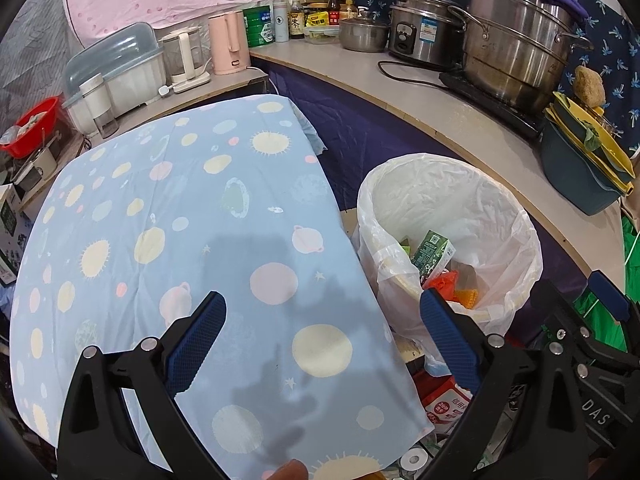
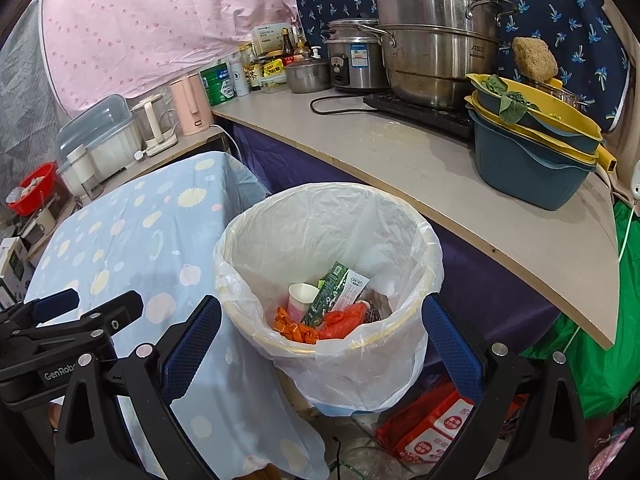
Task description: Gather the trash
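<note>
Lined bin [image 2: 328,280] beside blue-clothed table [image 1: 180,220], counter [image 2: 400,152] behind, stacked basins [image 2: 528,152]

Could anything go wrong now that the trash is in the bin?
Maybe. The thin white plastic liner hangs loose over the round bin's rim, so the open right gripper just above it could snag it. The green carton stands tilted on the pile and may slip. The red packet on the floor looks easy to miss.
</note>
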